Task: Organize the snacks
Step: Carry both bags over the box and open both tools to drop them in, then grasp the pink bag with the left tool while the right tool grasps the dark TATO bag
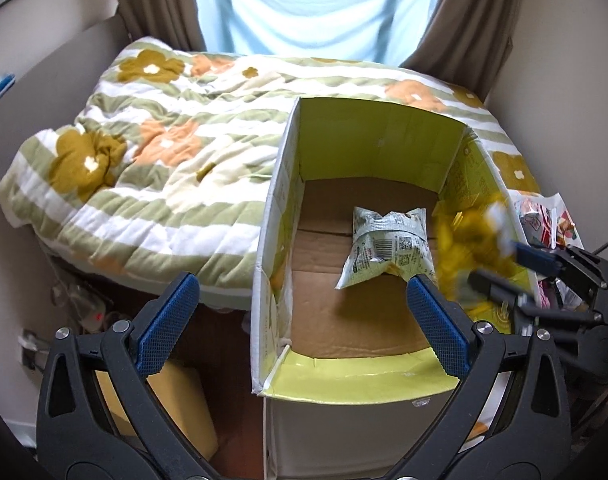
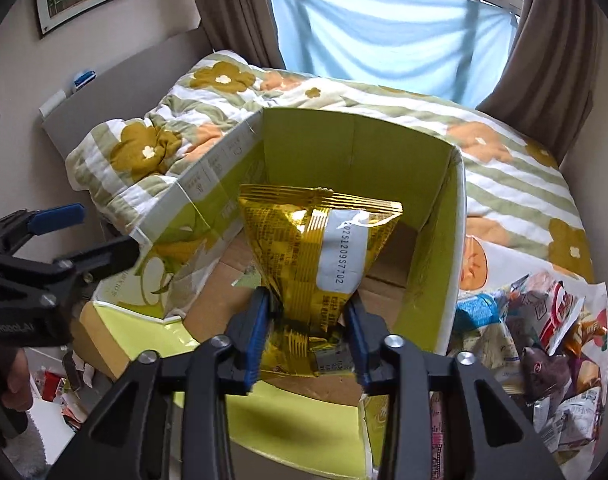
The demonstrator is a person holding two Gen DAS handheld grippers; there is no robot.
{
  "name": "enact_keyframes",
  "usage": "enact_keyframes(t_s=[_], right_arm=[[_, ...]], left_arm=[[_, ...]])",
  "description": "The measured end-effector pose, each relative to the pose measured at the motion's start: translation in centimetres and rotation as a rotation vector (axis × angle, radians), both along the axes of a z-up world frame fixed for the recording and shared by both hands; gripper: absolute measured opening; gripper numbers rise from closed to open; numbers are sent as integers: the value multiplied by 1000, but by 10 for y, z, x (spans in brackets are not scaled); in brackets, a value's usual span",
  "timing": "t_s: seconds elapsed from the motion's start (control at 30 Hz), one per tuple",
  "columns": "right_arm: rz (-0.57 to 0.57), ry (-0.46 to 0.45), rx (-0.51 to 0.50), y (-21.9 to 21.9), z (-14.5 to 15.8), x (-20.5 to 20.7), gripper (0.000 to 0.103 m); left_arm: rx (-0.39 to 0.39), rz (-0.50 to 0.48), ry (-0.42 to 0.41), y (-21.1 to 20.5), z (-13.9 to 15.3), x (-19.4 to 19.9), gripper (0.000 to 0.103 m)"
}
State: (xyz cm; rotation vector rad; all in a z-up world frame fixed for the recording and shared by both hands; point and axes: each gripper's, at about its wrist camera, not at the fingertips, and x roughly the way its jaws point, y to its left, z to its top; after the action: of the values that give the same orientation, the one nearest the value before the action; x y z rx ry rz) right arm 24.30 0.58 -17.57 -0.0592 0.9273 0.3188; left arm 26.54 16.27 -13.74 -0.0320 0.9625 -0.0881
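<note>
The gold snack bag (image 2: 324, 264) stands between the half-open right tongs (image 2: 310, 332), directly above the cardboard box (image 2: 452, 248) (left tongs (image 1: 299, 320) wide open, empty).

Your open box (image 1: 287, 184) has bare cardboard floor at lower centre of the left wrist frame. A pale green packet (image 1: 388, 248) lies mid-floor, and the gold bag (image 2: 324, 256) fills the right side. Tall walls hem every side; only the top is free.
</note>
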Motion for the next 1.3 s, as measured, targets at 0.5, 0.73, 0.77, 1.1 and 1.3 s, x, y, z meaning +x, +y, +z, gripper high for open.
enact_keyframes(t_s=[0.5,0.73,0.77,1.1,1.3], right_arm=[[0,-32,68,-1,5,-25,103],[-62,-83,67,-15,28,-51,103],[-80,-103,64,-21,33,-59,103],[-275,-220,107,-107,64,-119,103],[-352,-245,38,-173,71,-145,103]], left_arm=[[1,-46,-39,-3,10,-19,102],[-38,-123,-88,-22,28,-31,102],[-47,-137,-93,-26,30,-33,102],[-121,-307,-137,-102,50,-62,102],[-113,-378,-135,-182,53,-82,102]])
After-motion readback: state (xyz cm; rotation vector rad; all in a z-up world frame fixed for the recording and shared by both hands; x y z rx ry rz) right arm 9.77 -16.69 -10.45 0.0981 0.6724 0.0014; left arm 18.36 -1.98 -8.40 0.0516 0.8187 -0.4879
